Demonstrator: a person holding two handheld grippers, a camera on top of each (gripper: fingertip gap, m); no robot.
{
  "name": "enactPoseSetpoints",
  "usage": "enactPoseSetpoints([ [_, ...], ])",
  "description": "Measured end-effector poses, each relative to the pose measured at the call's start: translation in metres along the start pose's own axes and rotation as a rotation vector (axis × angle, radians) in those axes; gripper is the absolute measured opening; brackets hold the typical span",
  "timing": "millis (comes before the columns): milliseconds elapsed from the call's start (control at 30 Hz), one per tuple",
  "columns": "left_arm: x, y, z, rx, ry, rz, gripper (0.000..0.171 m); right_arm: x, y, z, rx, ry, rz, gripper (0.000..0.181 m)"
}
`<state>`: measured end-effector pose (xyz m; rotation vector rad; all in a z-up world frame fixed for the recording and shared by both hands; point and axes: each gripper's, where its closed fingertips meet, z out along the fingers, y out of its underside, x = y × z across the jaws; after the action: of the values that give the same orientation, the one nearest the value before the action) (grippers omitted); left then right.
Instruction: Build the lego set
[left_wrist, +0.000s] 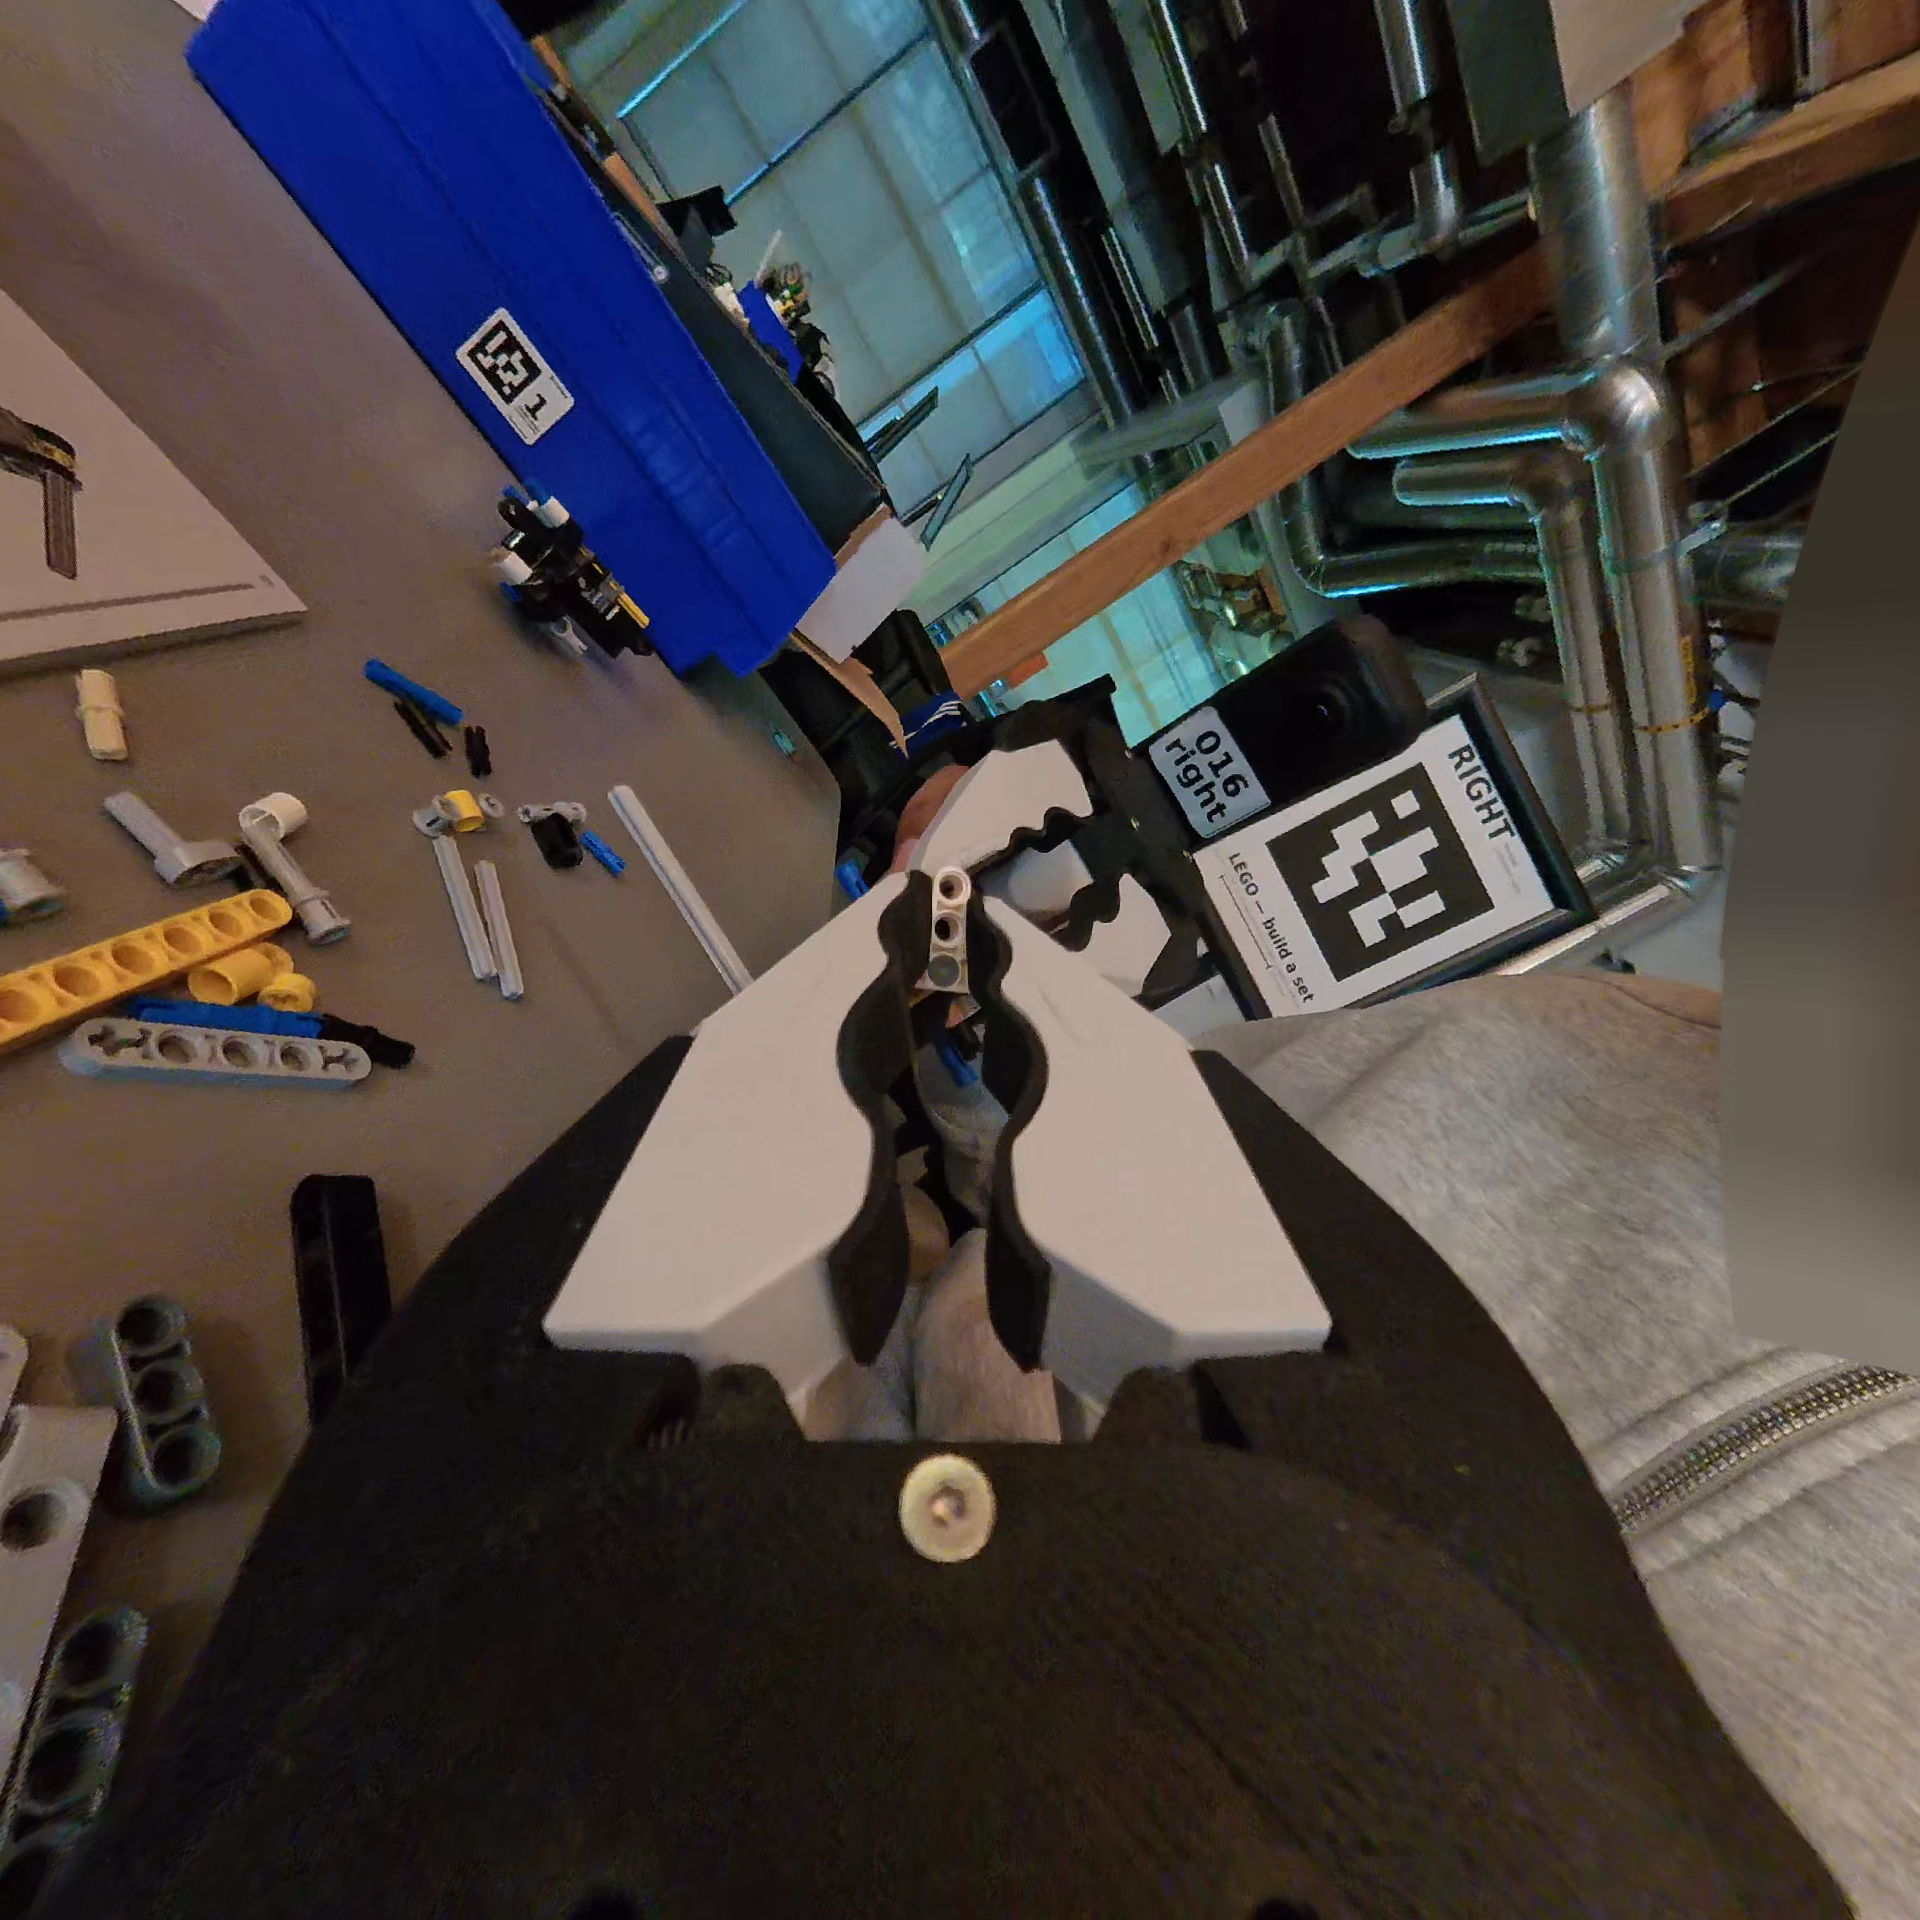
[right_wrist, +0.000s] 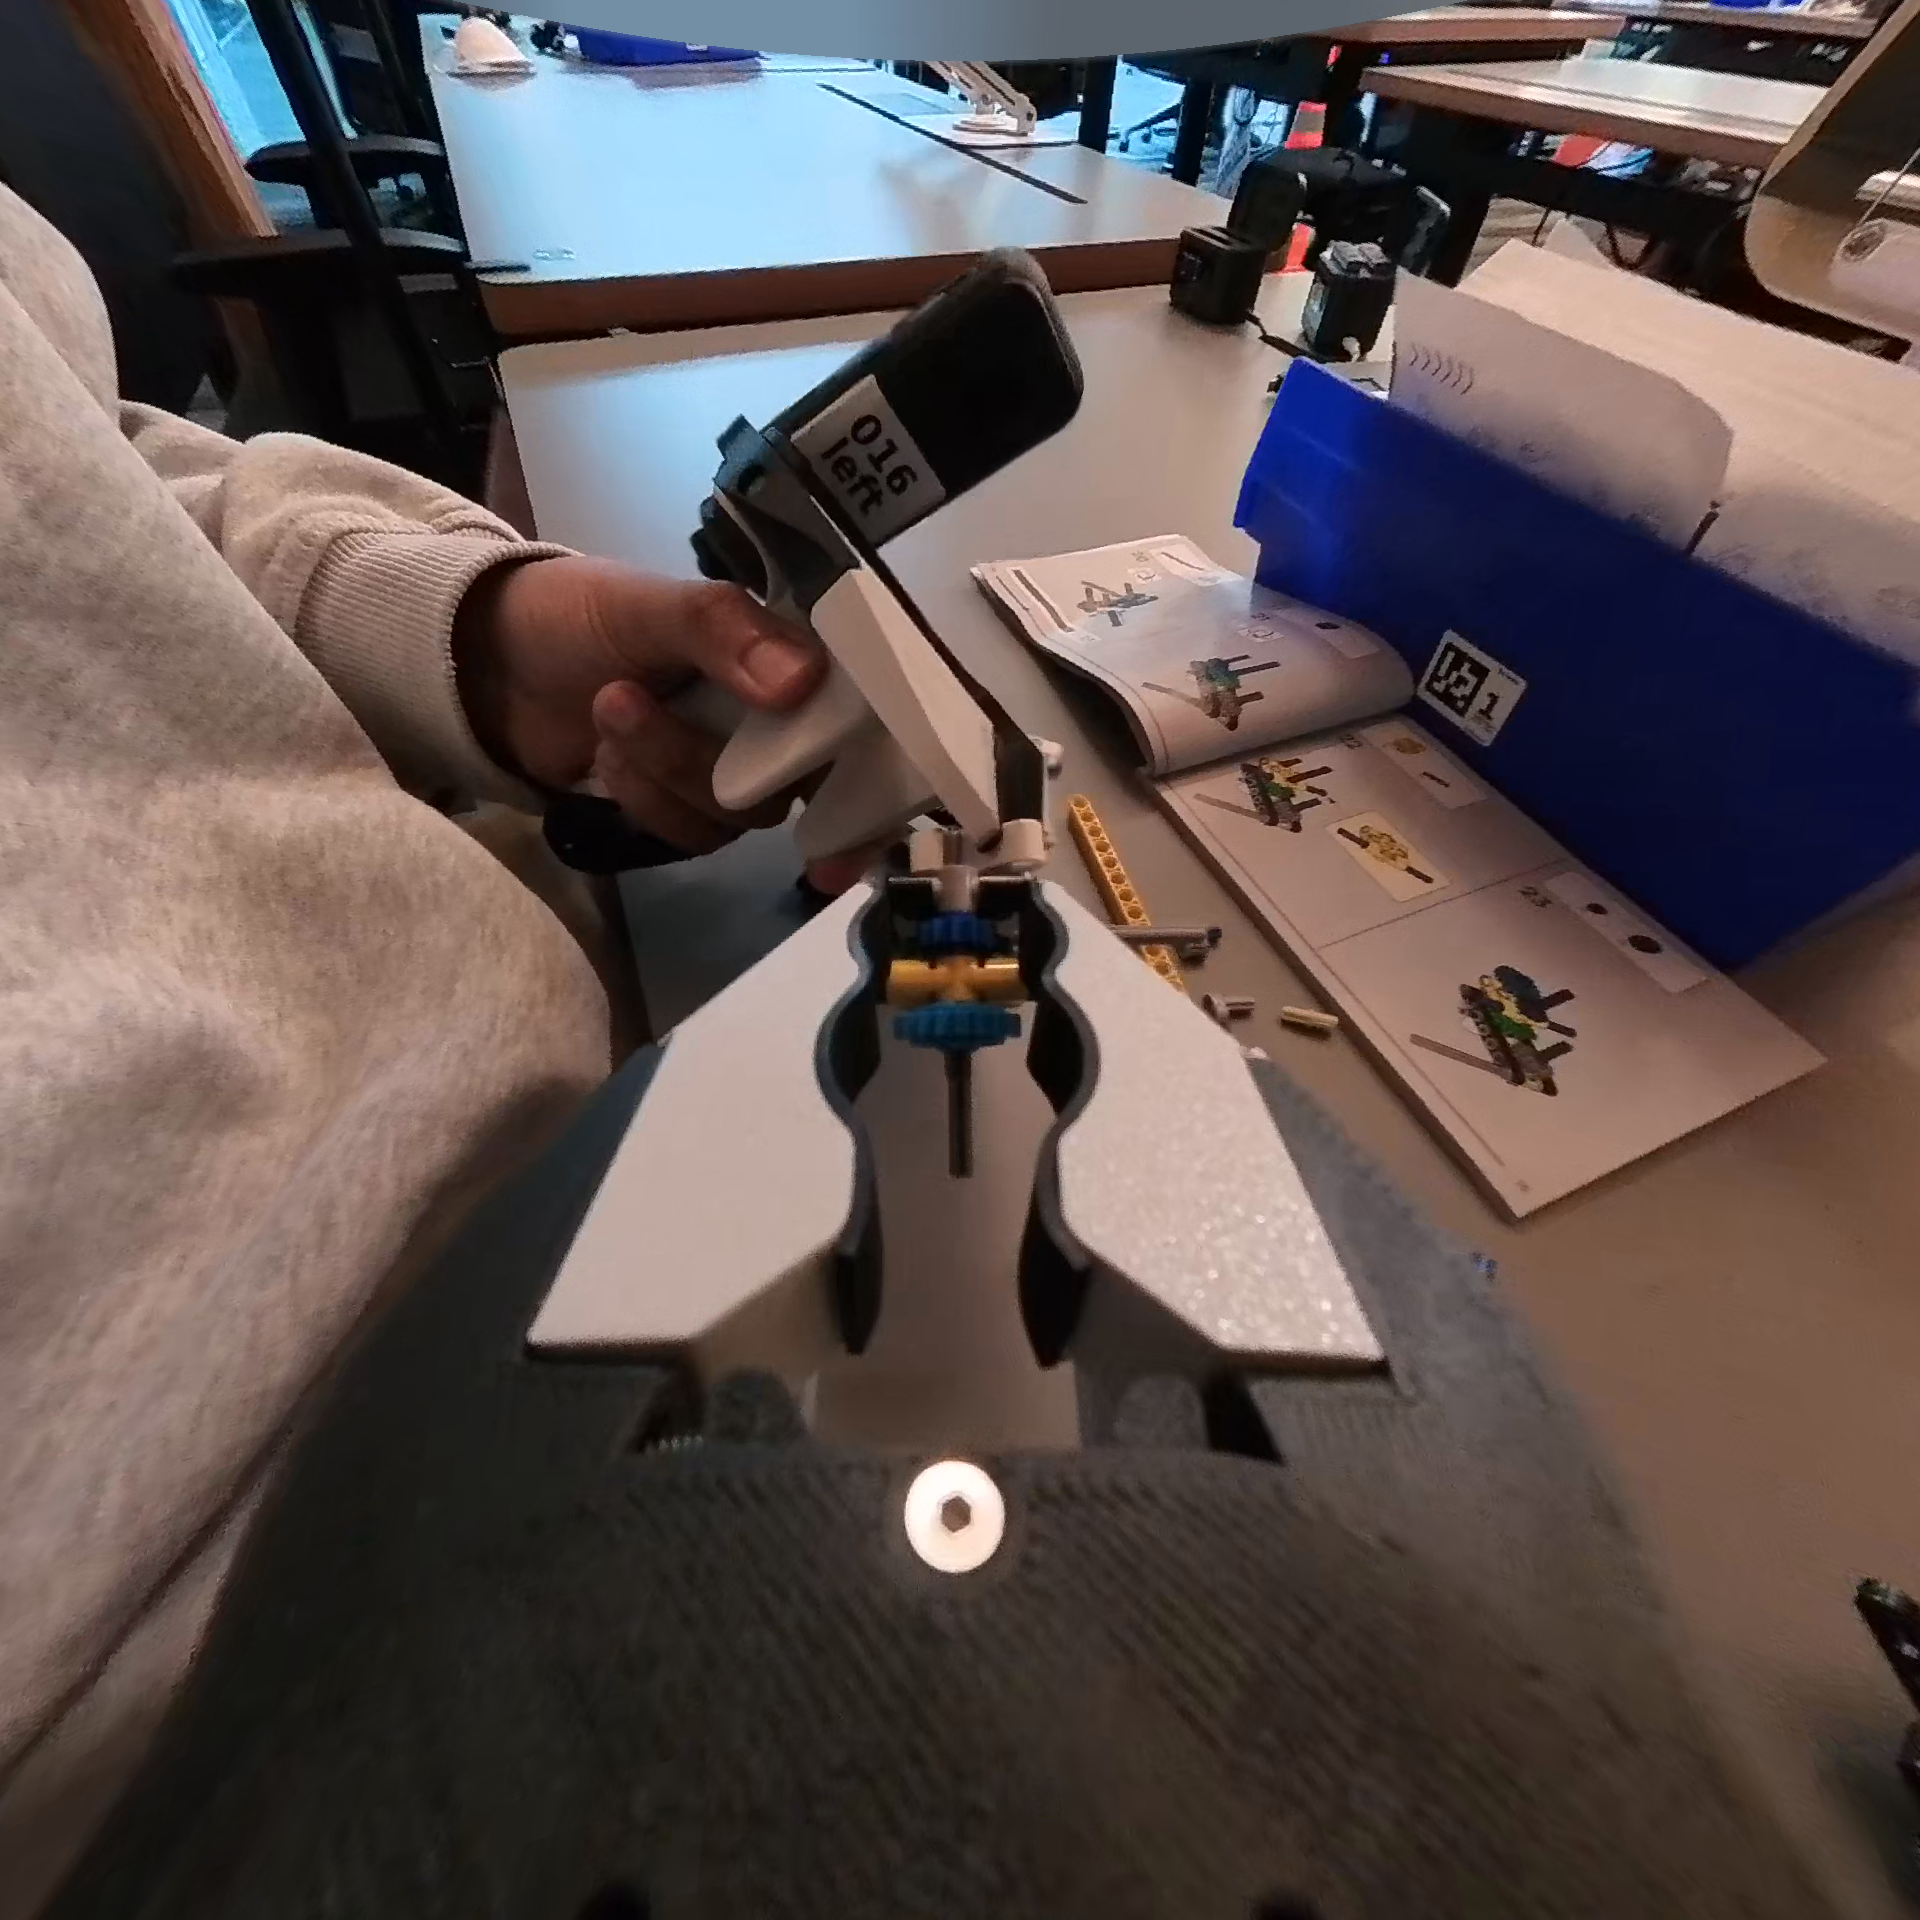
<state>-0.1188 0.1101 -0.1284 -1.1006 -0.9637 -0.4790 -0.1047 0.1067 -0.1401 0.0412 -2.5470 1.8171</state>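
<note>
My left gripper (left_wrist: 943, 940) is shut on a small white connector piece (left_wrist: 948, 928) with round holes, held in the air just in front of the right gripper (left_wrist: 1049, 831). My right gripper (right_wrist: 954, 935) is shut on a small lego assembly (right_wrist: 954, 977) with blue gears, a yellow part and a black axle pointing back at the camera. In the right wrist view the left gripper (right_wrist: 987, 831) comes down from above and its tips meet the white top pieces (right_wrist: 1013, 842) of the assembly.
Loose parts lie on the grey table: a yellow beam (left_wrist: 135, 961), a grey beam (left_wrist: 218, 1051), grey axles (left_wrist: 483, 920), a black sub-assembly (left_wrist: 566, 582). A blue bin (right_wrist: 1621, 665) and an open instruction booklet (right_wrist: 1382, 862) stand to the right. A person's grey sleeve (right_wrist: 239, 831) fills the left. Less than 4 cm separates the two grippers' tips.
</note>
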Motion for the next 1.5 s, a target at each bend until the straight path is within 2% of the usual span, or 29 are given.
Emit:
enactPoseSetpoints([
  [500,0.012,0.001,0.000,-0.016,0.071,0.067,0.002,-0.005,-0.005,-0.005,0.070,-0.136,0.161,0.023],
  [733,0.020,0.001,0.000,-0.001,0.149,0.036,0.002,-0.008,-0.010,-0.008,0.115,-0.198,0.218,0.024],
  [1100,0.034,0.003,-0.002,-0.005,0.243,0.082,0.003,-0.016,-0.021,-0.014,0.202,-0.339,0.347,0.023],
  [1233,0.032,0.004,-0.002,-0.021,0.239,0.074,0.003,-0.016,-0.018,-0.013,0.184,-0.331,0.342,0.023],
  [1367,0.026,0.004,-0.001,-0.046,0.166,0.116,0.004,-0.014,-0.012,-0.012,0.136,-0.288,0.297,0.023],
  [1500,0.016,0.004,-0.004,-0.078,0.116,0.088,0.014,-0.013,-0.002,-0.007,0.071,-0.241,0.247,0.024],
])
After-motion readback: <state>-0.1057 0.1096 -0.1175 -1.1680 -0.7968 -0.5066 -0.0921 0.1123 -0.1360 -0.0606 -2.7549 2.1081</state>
